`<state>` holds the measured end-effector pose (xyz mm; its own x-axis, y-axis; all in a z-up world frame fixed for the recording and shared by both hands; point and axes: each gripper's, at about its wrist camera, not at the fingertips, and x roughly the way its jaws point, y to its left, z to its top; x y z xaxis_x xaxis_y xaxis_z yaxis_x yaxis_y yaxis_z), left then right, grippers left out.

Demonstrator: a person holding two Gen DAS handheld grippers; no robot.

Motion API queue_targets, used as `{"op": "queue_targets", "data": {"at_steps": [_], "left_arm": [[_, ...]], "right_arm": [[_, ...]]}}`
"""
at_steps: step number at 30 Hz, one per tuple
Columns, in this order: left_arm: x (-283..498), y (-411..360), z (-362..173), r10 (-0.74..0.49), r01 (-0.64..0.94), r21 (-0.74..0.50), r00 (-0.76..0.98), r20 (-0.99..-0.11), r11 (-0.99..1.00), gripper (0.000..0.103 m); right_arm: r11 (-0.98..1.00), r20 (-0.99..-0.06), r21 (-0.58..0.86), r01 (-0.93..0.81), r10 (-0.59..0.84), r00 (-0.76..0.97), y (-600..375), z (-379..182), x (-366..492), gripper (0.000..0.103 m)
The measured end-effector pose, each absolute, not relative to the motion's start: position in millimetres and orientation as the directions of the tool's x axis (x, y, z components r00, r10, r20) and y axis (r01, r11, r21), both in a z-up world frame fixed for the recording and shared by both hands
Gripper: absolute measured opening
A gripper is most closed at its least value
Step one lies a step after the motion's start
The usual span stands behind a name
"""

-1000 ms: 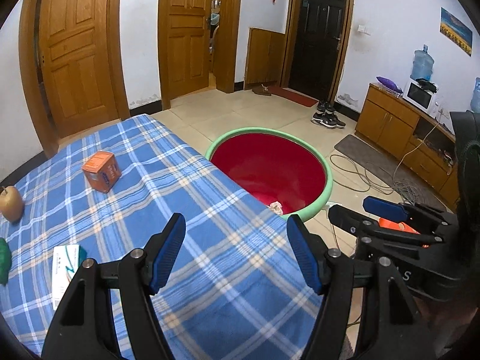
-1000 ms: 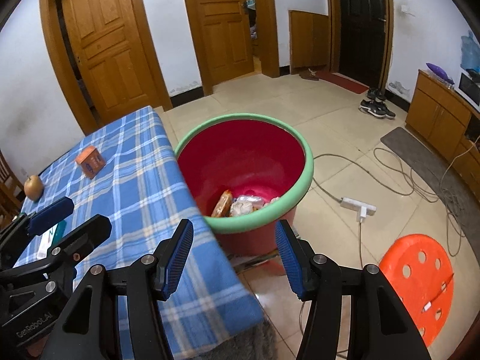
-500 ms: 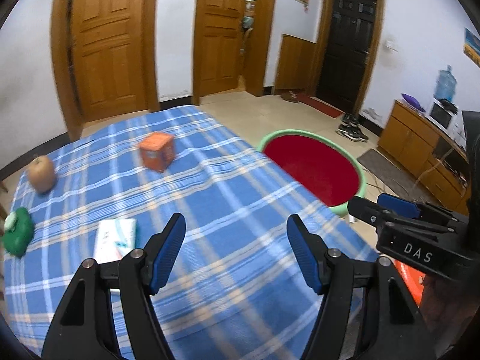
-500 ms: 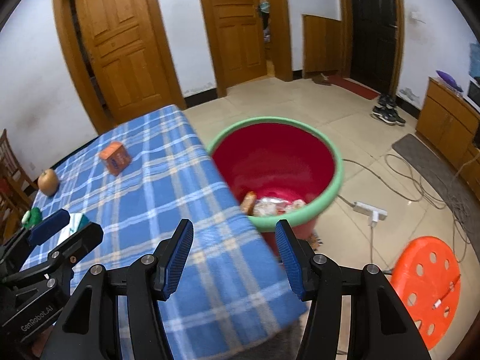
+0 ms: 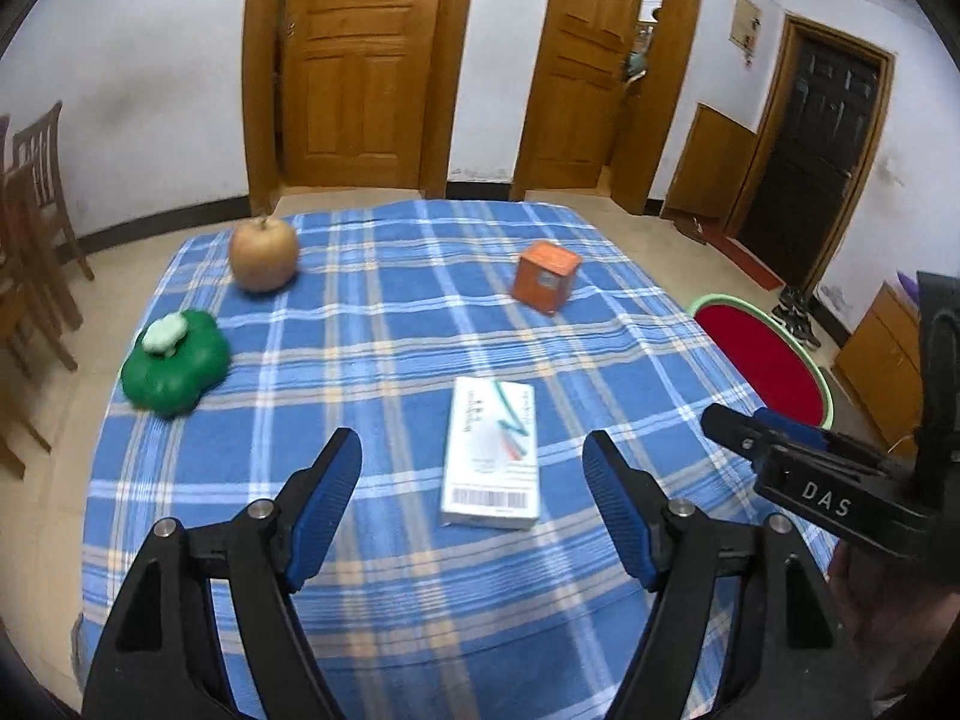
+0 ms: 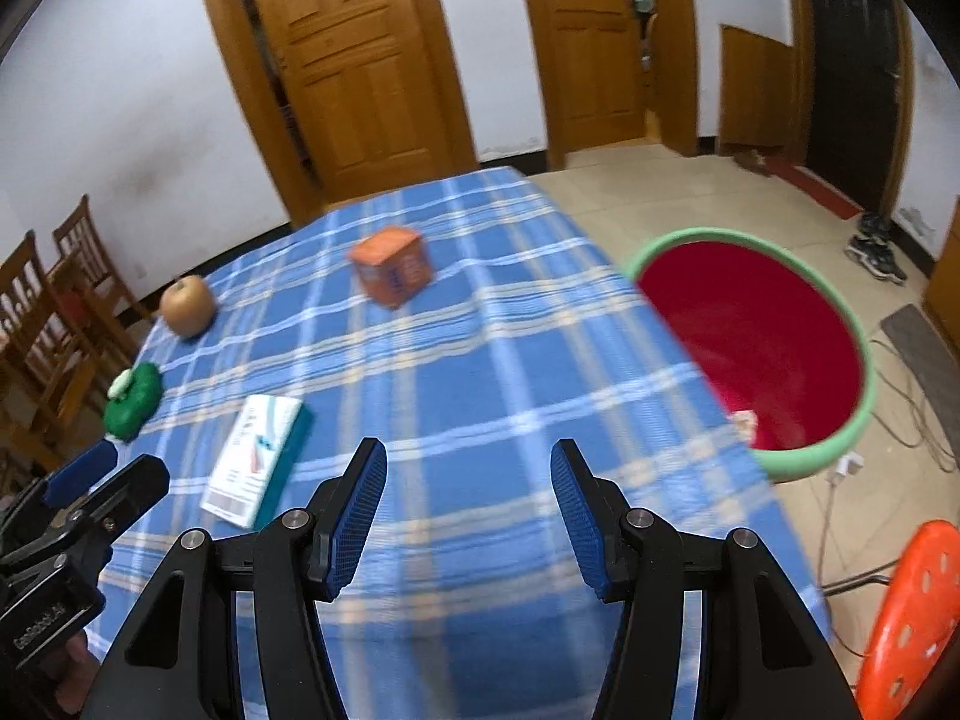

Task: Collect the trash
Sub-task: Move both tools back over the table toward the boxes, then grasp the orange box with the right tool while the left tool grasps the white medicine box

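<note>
My left tongs (image 5: 471, 495) hang over the near edge of the tabletop (image 5: 384, 612), jaws spread wide with nothing between them. The white box (image 5: 492, 450) with a barcode lies flat just beyond the fingertips, centred in the gap but untouched. My right tongs (image 6: 468, 504) are likewise wide apart and empty, hovering above the blue plaid cloth nearer the tabletop's right edge; from there the white box (image 6: 258, 456) sits off to the left, and its teal side shows, which the left view hides.

Further in, the left view gives a clear look at the green flower-shaped piece (image 5: 176, 366) near the left edge and the brown apple (image 5: 264, 255) towards the far left corner. The orange carton (image 5: 545, 277) stands towards the far right corner, well apart from the rest.

Only the right view shows into the red bin (image 6: 756, 348) with its green rim, standing on the floor against the tabletop's right edge, a pale scrap (image 6: 744, 420) at its bottom, and the orange stool (image 6: 906, 618) beside it. The left view catches just a sliver of that bin (image 5: 765, 360).
</note>
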<state>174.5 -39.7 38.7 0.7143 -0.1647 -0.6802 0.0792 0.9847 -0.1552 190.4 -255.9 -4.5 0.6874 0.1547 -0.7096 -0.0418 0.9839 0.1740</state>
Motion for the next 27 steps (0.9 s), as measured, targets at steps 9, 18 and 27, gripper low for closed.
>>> {"op": "queue_targets", "data": {"at_steps": [9, 18, 27], "left_arm": [[177, -37, 26, -0.180, 0.089, -0.165, 0.689, -0.702, 0.982, 0.077], [194, -45, 10, -0.187, 0.106, -0.156, 0.659, -0.728, 0.982, 0.078], [226, -60, -6, -0.193, 0.143, -0.133, 0.604, -0.773, 0.981, 0.078]], "right_arm": [[0.994, -0.699, 0.080, -0.073, 0.108, 0.707, -227, -7, 190, 0.058], [0.997, -0.704, 0.077, -0.025, 0.072, 0.707, -239, -13, 201, 0.058], [0.997, -0.748, 0.049, -0.063, 0.078, 0.659, -231, -34, 224, 0.058]]}}
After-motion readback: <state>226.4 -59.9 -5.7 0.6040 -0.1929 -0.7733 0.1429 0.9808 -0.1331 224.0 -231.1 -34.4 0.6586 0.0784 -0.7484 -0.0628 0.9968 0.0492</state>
